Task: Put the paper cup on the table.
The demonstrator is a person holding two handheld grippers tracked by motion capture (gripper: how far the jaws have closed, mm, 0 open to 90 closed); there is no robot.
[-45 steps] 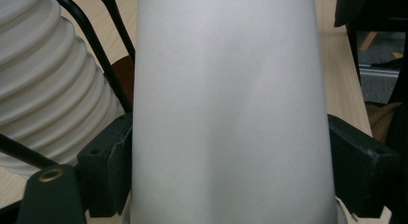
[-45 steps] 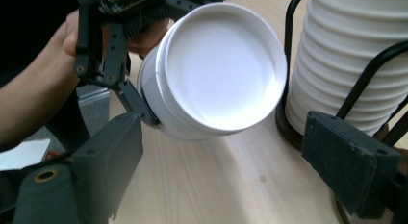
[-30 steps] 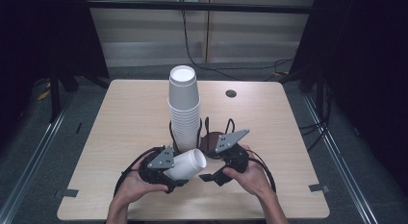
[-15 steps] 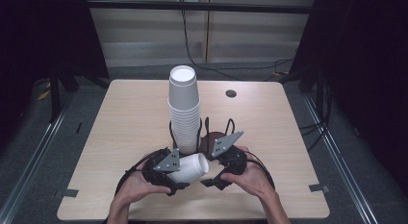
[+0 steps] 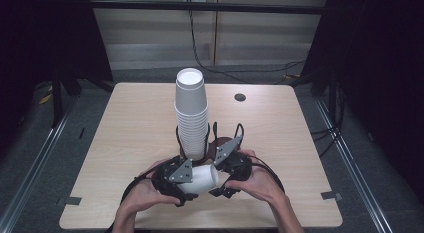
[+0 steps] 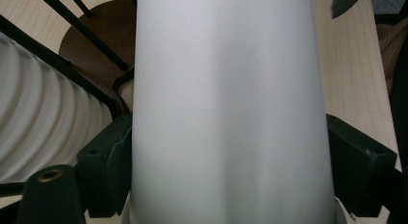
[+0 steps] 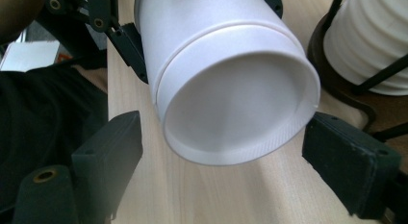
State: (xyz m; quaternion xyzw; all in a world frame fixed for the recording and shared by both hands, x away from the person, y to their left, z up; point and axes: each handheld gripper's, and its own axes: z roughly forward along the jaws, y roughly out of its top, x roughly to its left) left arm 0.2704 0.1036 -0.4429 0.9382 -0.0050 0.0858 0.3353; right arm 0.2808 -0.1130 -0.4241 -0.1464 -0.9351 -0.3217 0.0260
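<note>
near front edge of table, left gripper pinches white cup lying sideways. right gripper jaws spread wide around cup mouth, not touching. tall cup stack in wire holder just behind, blocks way. bare room at both sides.

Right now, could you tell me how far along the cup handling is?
Done: one white cup is apart from the stack in its wire holder. In hand: the left gripper clamps it sideways; the right gripper brackets its rim, jaws open. Left: the tall stack.
</note>
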